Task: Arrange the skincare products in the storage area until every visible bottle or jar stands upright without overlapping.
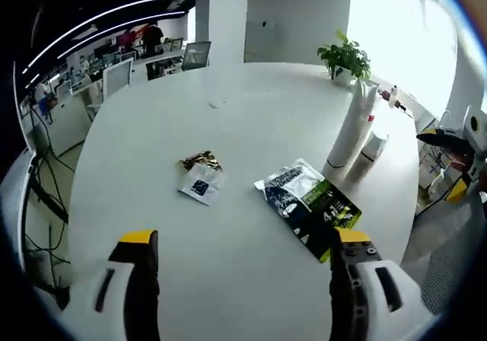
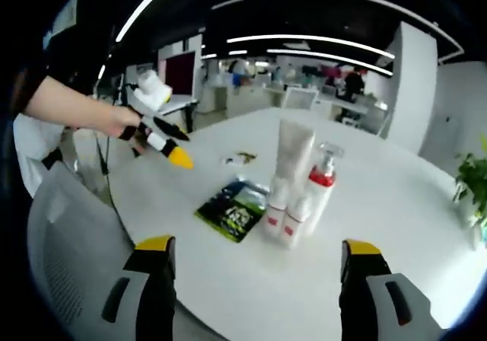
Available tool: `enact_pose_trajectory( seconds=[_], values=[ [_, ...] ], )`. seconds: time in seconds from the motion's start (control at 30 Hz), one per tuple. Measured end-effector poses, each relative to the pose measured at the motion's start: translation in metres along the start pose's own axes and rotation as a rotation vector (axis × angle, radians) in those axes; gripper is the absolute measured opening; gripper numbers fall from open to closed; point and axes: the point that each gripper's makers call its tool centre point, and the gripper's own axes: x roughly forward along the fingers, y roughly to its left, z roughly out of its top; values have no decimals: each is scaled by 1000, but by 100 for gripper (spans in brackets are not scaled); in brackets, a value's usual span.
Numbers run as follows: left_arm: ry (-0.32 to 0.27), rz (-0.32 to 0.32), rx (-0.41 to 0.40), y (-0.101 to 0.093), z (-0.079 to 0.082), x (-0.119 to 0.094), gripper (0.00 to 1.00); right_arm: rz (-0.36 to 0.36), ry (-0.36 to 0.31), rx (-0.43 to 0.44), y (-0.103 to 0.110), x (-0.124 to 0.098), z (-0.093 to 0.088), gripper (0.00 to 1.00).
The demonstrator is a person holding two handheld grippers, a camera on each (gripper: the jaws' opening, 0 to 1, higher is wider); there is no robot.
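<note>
On the white round bench (image 2: 396,196) the skincare products are gathered in one tight upright cluster, probably so that they can be judged together: a tall white tube (image 2: 294,157) standing on its cap, a pump bottle with a red collar (image 2: 321,183) just beside it, and two small white bottles with red labels (image 2: 283,218) touching in front, four containers in all. In the left gripper view the cluster sits at the far right of the bench, where I can make out the tube (image 1: 351,124) and smaller pieces beside it but cannot count them. None of them appears to lean or overlap, so the requested state looks close to reached. Two flat packets lie apart from the cluster: a green-and-black sachet (image 1: 310,202) near it and a small white-and-gold sachet (image 1: 201,175) further off. One potted plant (image 1: 345,56) stands at the bench edge. The left tongs (image 1: 245,246) are spread wide and hold nothing, hovering over bare bench; the right tongs (image 2: 259,253) are likewise wide and empty, facing the cluster, likely ready for a correction.
</note>
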Motion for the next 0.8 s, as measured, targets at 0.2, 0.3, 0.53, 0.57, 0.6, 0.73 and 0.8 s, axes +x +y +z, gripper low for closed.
enact_pose_trajectory(
  seconds=[0.2,0.3,0.53,0.57,0.6,0.73,0.8],
  values=[
    [23,-18,56,12,7,21,83,-13,28,-8,-2,3,-5,91],
    [25,-27,84,18,11,30,79,-15,31,-9,-2,3,-6,90],
    [67,-41,117,31,14,56,77,-31,49,34,-9,4,-11,90],
    [68,-41,118,31,14,57,77,-32,52,32,-9,4,-11,90],
    [72,-43,121,33,15,60,77,-34,53,31,-9,4,-11,89],
    [90,-45,97,40,14,69,74,-39,59,60,-13,5,-14,89],
    [96,-39,84,44,13,72,74,-44,57,78,-15,4,-14,89]
  ],
)
